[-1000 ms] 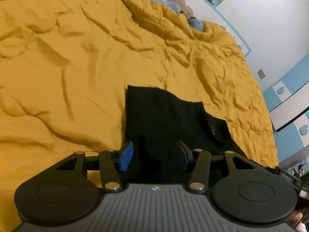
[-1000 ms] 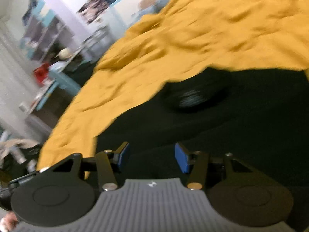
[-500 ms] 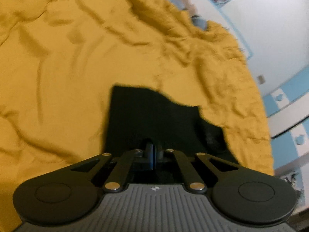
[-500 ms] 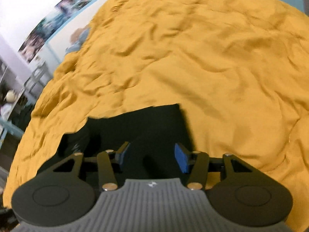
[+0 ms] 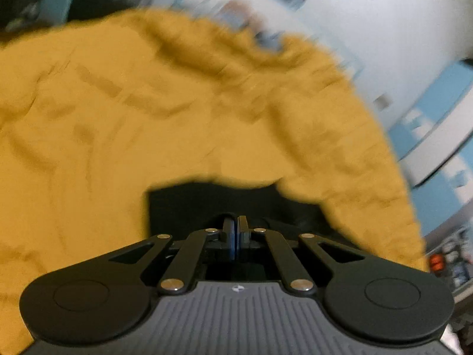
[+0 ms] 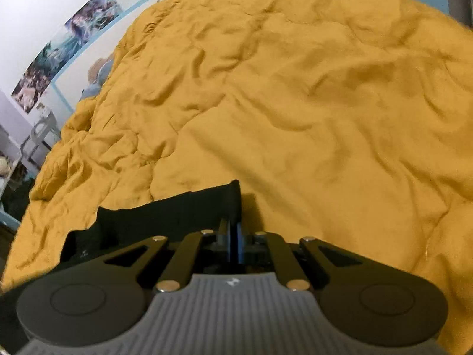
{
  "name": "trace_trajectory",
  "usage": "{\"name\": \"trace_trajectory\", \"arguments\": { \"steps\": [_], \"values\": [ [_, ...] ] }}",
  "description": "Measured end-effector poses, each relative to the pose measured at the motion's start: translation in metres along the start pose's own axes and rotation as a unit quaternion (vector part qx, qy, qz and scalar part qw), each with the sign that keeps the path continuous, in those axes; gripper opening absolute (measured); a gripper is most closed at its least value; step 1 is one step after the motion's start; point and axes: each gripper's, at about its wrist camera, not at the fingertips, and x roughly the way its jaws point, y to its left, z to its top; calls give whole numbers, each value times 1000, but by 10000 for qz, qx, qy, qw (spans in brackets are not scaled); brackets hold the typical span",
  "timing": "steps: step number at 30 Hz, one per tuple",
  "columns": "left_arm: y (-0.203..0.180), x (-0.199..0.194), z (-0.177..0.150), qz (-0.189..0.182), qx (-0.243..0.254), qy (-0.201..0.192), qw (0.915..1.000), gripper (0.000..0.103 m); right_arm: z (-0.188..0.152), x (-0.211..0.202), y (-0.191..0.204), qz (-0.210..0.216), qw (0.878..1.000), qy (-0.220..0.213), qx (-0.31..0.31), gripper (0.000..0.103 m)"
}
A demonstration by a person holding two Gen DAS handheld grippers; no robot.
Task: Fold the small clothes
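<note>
Both grippers were clamped on the black garment: left gripper (image 5: 235, 230), right gripper (image 6: 233, 236) pinching its near edge. The garment (image 6: 165, 216) lay on the yellow blanket (image 6: 325, 118). Looked mid-fold; next it'd need carrying over and laying flat. Past the blanket, posters (image 6: 68, 44), nothing blocking.

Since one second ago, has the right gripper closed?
Yes. The right gripper was open over the black garment; now its fingers are shut on the garment's edge, against the yellow blanket.
</note>
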Motion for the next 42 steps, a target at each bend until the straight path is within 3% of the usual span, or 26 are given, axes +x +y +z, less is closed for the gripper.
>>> {"name": "trace_trajectory", "arguments": {
  "steps": [2,4,8,10,12,18,20,22,24,28,30,32,33,35,37,39,41,42],
  "values": [
    [13,20,-10,310,-148,259,9991,2,-1,2,-1,95,9999,101,34,2],
    [22,26,-17,568,-346,239,9975,9,-1,-5,1,-1,10000,26,-68,13],
    [33,13,-21,311,-607,130,9976,29,-4,-32,3,143,9993,8,-358,20],
    [33,3,-24,180,-544,79,9983,48,-10,-50,2,196,9985,92,-505,22],
    [30,0,-28,41,-518,62,9986,56,-19,-65,2,289,9972,191,-669,32],
    [30,15,-36,65,-604,153,9980,55,-63,-106,8,221,9870,388,-1547,38],
    [26,20,-38,-72,-627,184,9978,38,-78,-114,11,126,9796,443,-1955,50],
    [23,21,-38,-26,-627,175,9979,8,-92,-117,17,-23,9676,482,-2479,56],
    [18,12,-37,-98,-636,56,9979,7,-103,-116,24,-109,9541,498,-2950,57],
    [-2,-26,-27,-375,-549,-386,9970,7,-118,-108,30,-346,9308,488,-3607,54],
    [-12,-34,-24,-193,-306,-412,9985,7,-125,-104,31,-492,9184,524,-3890,41],
    [-14,-25,-25,198,-100,-239,9995,7,-127,-102,30,-577,9131,479,-4007,36],
    [-11,-16,-28,391,-57,-126,9991,7,-127,-102,28,-620,9138,412,-3993,16],
    [-1,1,-35,722,-27,50,9974,7,-120,-106,21,-673,9255,291,-3715,0],
    [7,14,-43,866,-57,221,9960,7,-101,-115,4,-479,9492,167,-3104,0],
    [8,21,-50,993,74,310,9945,7,-87,-116,-16,-474,9657,305,-2535,0],
    [8,26,-55,1095,189,367,9931,7,-85,-110,-31,-717,9701,479,-2270,0],
    [11,26,-56,1148,190,392,9924,7,-86,-104,-39,-1158,9656,483,-2277,0]
  ]
}}
